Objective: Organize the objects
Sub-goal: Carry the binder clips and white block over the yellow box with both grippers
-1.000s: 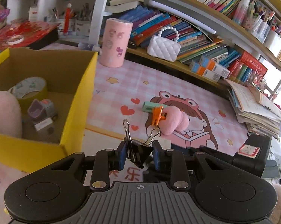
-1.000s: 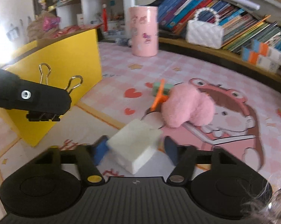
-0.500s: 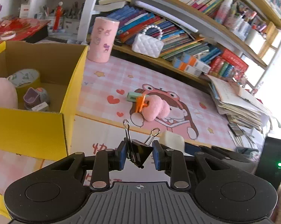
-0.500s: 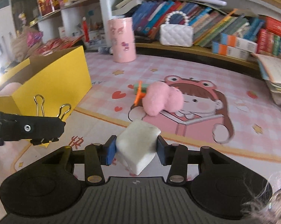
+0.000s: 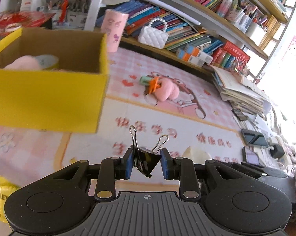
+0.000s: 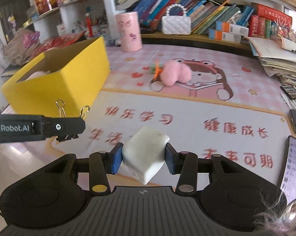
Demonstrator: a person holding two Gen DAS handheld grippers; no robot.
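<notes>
The left claw (image 5: 147,162) is clenched on a black binder clip (image 5: 146,160), its wire handles pointing up and away. The right claw (image 6: 143,158) grips a white block (image 6: 146,153), perhaps an eraser or a sponge, with both blue pads pressed to its sides. Both loads hang above the pink desk (image 6: 187,114). The yellow box (image 6: 55,82) lies ahead and to the left of both claws, its open top facing up, and the left claw is the nearer to it, just short of its front wall. Going by the task, the clip should go in first. Inside the box only a pink fluffy thing (image 5: 23,64) and a pale roll show; the front wall hides the rest. Well apart on the desk lie a pink plush (image 6: 176,72) and an orange clip (image 6: 158,71), blurred.
</notes>
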